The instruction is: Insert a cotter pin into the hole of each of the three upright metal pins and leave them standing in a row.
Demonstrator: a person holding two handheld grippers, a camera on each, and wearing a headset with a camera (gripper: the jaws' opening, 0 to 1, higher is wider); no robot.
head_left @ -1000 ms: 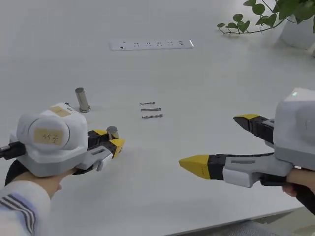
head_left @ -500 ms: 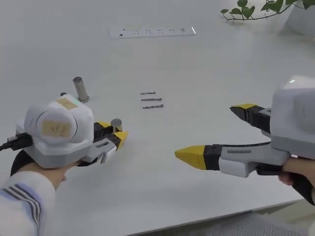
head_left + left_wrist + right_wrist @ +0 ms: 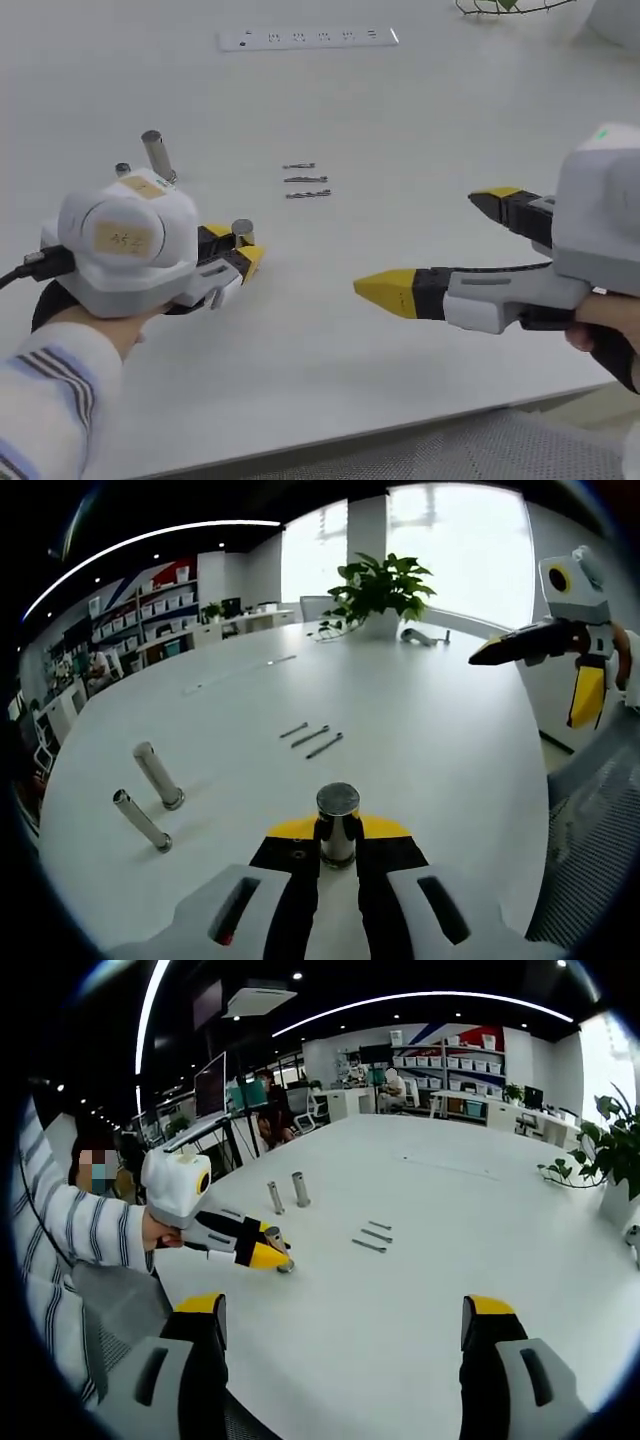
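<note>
My left claw (image 3: 338, 832) is closed on one upright metal pin (image 3: 338, 805), gripped low between the jaws, just on my side of the three cotter pins (image 3: 310, 737). Two other metal pins (image 3: 158, 774) stand left of the cotter pins. My right claw (image 3: 345, 1320) is spread wide and empty, to their right.

I see one silvery metal pin (image 3: 241, 231) standing upright, clamped between the jaws of my left gripper (image 3: 235, 246). Two more pins (image 3: 153, 152) stand near each other at its ten o'clock. Three thin cotter pins (image 3: 306, 180) lie flat and parallel at its one o'clock.
</note>
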